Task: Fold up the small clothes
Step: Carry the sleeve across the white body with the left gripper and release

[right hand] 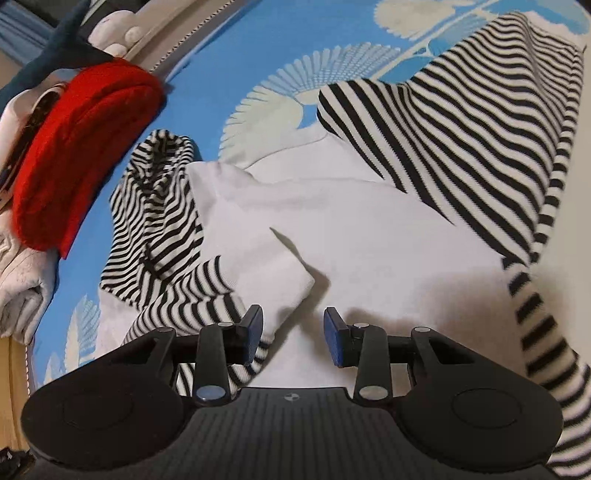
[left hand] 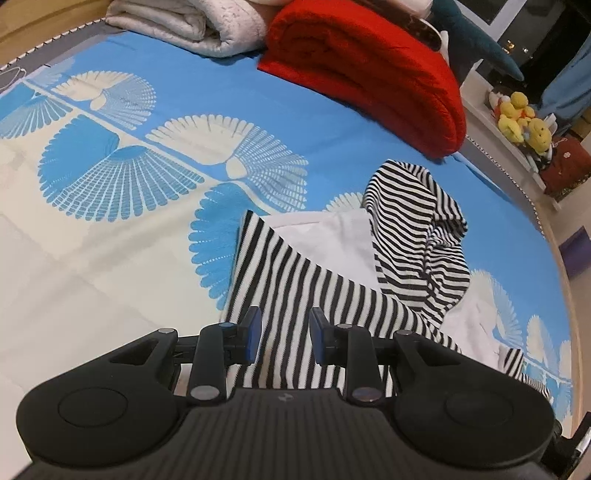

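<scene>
A small top with a white body (right hand: 369,236) and black-and-white striped sleeves lies spread on the blue, fan-patterned bedsheet (left hand: 229,85). One striped sleeve (left hand: 295,280) lies flat and runs under my left gripper (left hand: 284,334). That gripper hovers open over it, and its blue pads (left hand: 253,336) stand apart with nothing pinched. The other striped part (left hand: 421,229) is bunched up on the right. My right gripper (right hand: 293,334) is open just above the white body, its left pad (right hand: 253,334) beside a folded white flap (right hand: 284,280) and a striped cuff (right hand: 207,291).
A folded red blanket (left hand: 369,77) and a folded cream blanket (left hand: 192,26) lie at the far end of the bed. A teal plush (left hand: 480,40) and yellow plush toys (left hand: 521,123) sit past the bed's right edge. The bed's wooden edge (left hand: 561,266) curves down the right.
</scene>
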